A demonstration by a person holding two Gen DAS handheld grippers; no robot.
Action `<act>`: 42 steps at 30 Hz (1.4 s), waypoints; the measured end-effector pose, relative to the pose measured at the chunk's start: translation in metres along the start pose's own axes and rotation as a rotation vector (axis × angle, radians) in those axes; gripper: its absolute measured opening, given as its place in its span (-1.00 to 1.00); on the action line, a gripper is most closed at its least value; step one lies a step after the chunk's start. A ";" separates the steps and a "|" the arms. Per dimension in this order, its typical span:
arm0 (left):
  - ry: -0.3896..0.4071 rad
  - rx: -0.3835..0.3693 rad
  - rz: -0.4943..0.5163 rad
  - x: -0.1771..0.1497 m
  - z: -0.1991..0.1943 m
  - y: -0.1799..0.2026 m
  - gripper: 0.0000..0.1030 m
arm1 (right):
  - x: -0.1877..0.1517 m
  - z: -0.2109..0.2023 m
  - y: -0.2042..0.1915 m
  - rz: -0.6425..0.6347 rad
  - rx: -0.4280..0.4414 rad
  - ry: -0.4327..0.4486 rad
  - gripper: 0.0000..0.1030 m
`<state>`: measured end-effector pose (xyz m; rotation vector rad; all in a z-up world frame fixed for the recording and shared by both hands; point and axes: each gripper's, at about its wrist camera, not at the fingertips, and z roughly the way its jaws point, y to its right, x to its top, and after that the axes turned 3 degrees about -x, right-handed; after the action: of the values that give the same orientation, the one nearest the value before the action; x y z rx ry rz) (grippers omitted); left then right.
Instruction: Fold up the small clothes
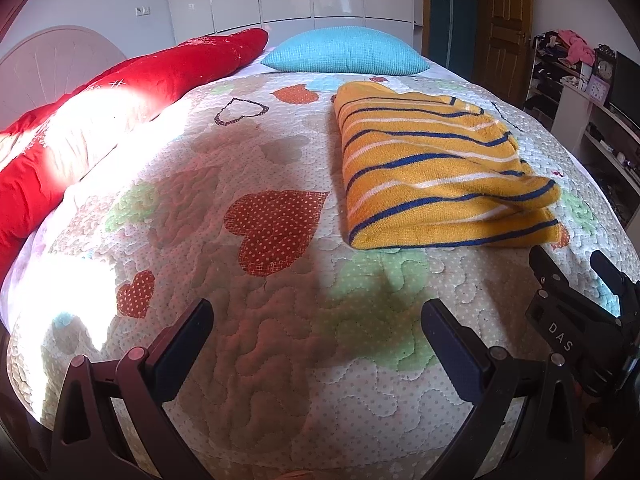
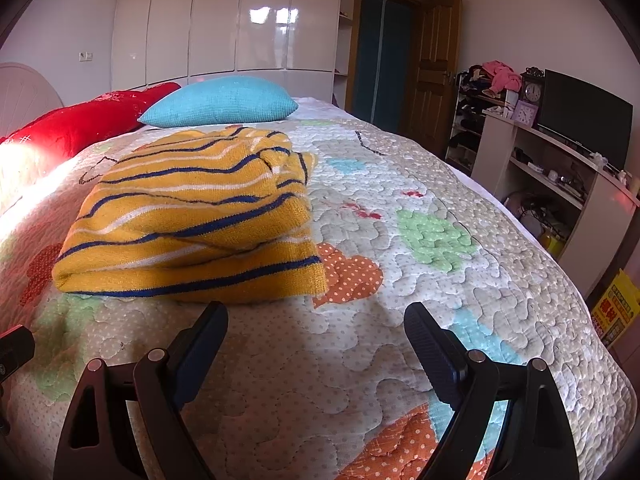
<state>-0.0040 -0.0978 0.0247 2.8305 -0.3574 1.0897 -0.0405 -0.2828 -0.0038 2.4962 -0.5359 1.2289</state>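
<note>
- Left wrist view: our left gripper (image 1: 318,328) hangs over the bed quilt (image 1: 280,360). Its fingers (image 1: 188,340) are spread wide and hold nothing.
- The yellow striped sweater (image 1: 440,172) lies on the quilt, up ahead and to the right. It is already folded into a thick, neat block. It is apart from our fingers.
- Our right gripper (image 1: 568,268) shows at the right edge, just beside the near end of the sweater. Its fingers look spread too.
- The sweater is soft, fuzzy knit with blue and white stripes. The quilt is bumpy, with stitched swirls and dotted hearts.
- A red blanket (image 1: 120,92) and a blue pillow (image 1: 348,50) sit far back.
- Right wrist view: our right gripper (image 2: 316,320) is just in front of the sweater (image 2: 192,216). Its ribbed fingers (image 2: 432,348) are spread and hold nothing.
- The near edge of the sweater is a fat, round fold. The top layers look a bit loose and wavy.
- We think the fold looks done, or nearly done.
- What could go wrong: if we bump or drag the near edge, the soft layers may slide and the fold may come open.
- If we pinch only the top layer, it may lift off alone. We could also grab the quilt by mistake, because it is soft and puffy.
</note>
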 end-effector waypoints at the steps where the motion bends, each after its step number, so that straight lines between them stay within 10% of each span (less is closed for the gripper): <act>1: -0.002 -0.002 -0.003 0.000 0.000 0.000 1.00 | 0.000 -0.001 -0.001 -0.004 -0.003 0.004 0.80; 42: -0.045 -0.020 -0.009 -0.005 0.011 0.000 1.00 | -0.003 -0.001 -0.010 -0.056 -0.013 0.017 0.80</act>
<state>-0.0007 -0.0990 0.0129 2.8401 -0.3563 1.0159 -0.0381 -0.2729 -0.0064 2.4702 -0.4643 1.2211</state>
